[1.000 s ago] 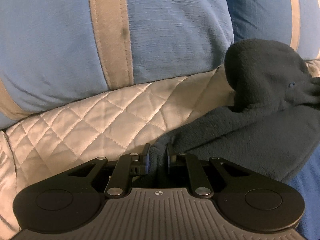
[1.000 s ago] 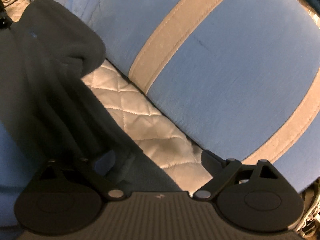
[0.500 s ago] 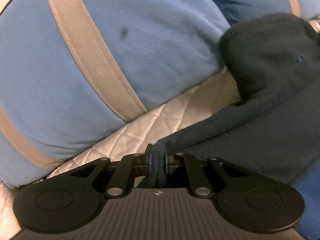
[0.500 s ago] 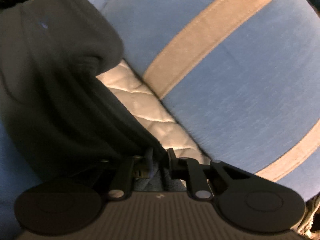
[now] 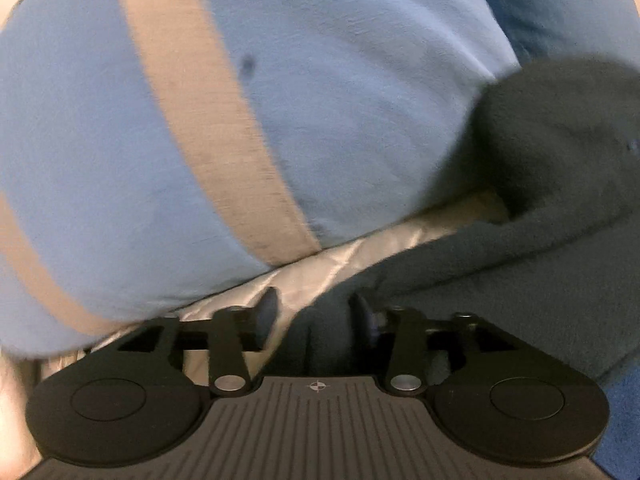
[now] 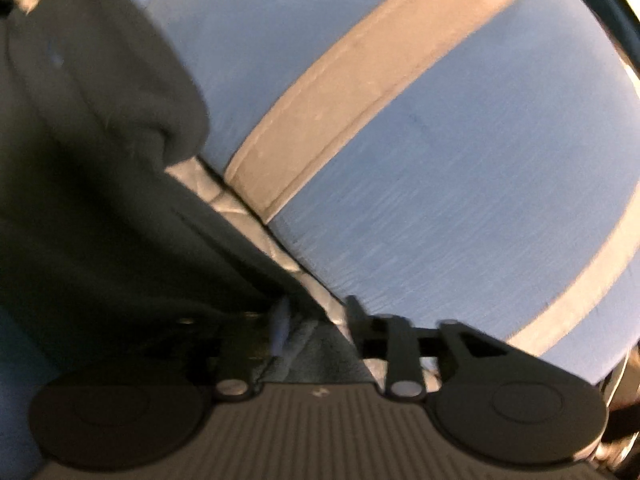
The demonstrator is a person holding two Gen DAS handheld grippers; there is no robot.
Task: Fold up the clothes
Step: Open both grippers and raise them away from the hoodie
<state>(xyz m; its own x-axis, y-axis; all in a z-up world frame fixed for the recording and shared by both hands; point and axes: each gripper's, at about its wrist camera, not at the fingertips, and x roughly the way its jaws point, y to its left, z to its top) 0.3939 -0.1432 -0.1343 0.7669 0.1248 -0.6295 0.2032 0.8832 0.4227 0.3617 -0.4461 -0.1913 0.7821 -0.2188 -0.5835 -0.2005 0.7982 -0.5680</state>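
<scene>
Your left gripper is opening: its fingers stand apart, with an edge of the dark fleece lying loose between them, neither pad pressing on it. Your right gripper is opening too; its fingers are spread, a fold of the fleece sits between them, and no pinch shows.

The fleece lies on the quilted white cover, bunched into a rounded lump at its far end, which touches the blue pillow. The pillow carries tan stripes and rests on the cover just behind the fleece. In the right view, the pillow fills the frame's right side, and a thin strip of cover shows between it and the fleece. Both views are motion-blurred.
</scene>
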